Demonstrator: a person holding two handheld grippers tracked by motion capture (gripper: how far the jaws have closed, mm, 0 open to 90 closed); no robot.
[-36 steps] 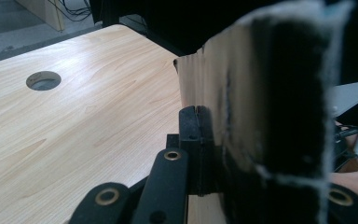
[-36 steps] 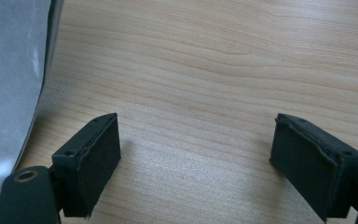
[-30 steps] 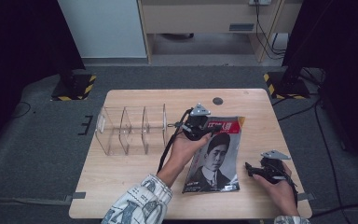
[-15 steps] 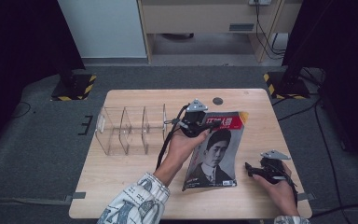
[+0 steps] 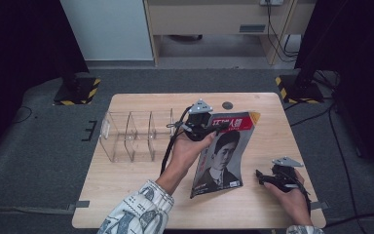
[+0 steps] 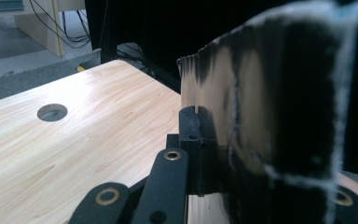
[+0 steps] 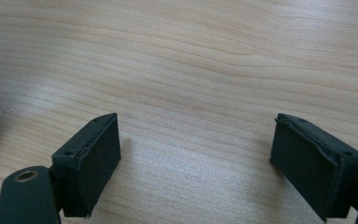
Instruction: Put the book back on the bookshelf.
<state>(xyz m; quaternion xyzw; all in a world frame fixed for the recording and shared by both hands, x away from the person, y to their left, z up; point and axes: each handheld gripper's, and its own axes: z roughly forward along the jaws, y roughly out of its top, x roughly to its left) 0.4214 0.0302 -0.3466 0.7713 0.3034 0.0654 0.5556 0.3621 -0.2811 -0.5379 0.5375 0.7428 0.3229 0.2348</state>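
Note:
A magazine (image 5: 224, 152) with a red header and a black-and-white portrait cover is tilted up off the wooden table (image 5: 126, 185); its lower edge is near the table. My left gripper (image 5: 217, 127) is shut on the magazine's upper left edge. In the left gripper view the cover (image 6: 270, 102) is blurred and close, pinched at the left gripper (image 6: 213, 133), and it hides the far jaw. My right gripper (image 5: 261, 175) rests low at the table's right front, to the right of the magazine. Its jaws stand wide apart over bare wood, so the right gripper (image 7: 196, 156) is open and holds nothing.
A clear acrylic divider rack (image 5: 135, 137) with several slots stands on the table's left half, just left of my left gripper. A round cable hole (image 5: 228, 105) sits near the far edge, also seen as the hole (image 6: 52, 112) in the left gripper view.
My left gripper has shifted slightly left toward the rack with the magazine, which now stands a bit steeper. The right gripper has stayed in place.

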